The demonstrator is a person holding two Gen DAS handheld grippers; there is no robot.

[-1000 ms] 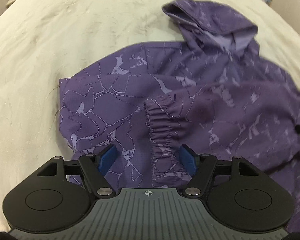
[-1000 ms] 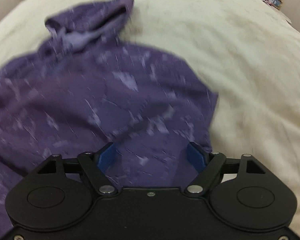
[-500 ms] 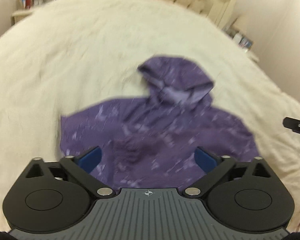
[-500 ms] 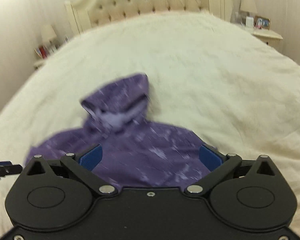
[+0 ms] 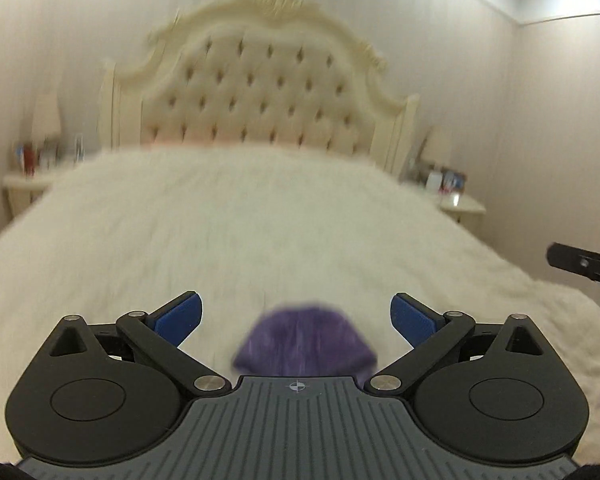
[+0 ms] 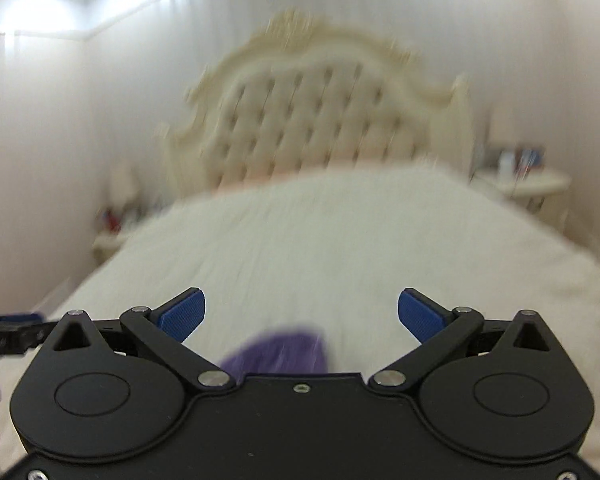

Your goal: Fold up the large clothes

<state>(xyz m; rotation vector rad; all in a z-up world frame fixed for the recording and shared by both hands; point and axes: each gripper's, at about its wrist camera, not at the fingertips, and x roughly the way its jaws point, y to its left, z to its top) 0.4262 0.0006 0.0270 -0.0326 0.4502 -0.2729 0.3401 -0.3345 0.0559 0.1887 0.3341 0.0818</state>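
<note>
The purple patterned hoodie (image 5: pixel 305 345) lies on the white bed; only its hood end shows above each gripper body, also in the right wrist view (image 6: pixel 281 352). My left gripper (image 5: pixel 296 319) is open and empty, held above the near end of the bed. My right gripper (image 6: pixel 302 315) is open and empty too. The tip of the right gripper shows at the right edge of the left wrist view (image 5: pixel 582 263), and the left one at the left edge of the right wrist view (image 6: pixel 10 326). Both views are blurred by motion.
The white fluffy bedspread (image 5: pixel 260 232) covers the bed. A cream tufted headboard (image 5: pixel 268 92) stands at the far end against the wall. Nightstands with small items stand on both sides (image 5: pixel 28 176) (image 5: pixel 456 200).
Both grippers have lifted and tilted up away from the hoodie. One second ago the garment filled the views; now only its hood shows and the headboard and walls are in view.
</note>
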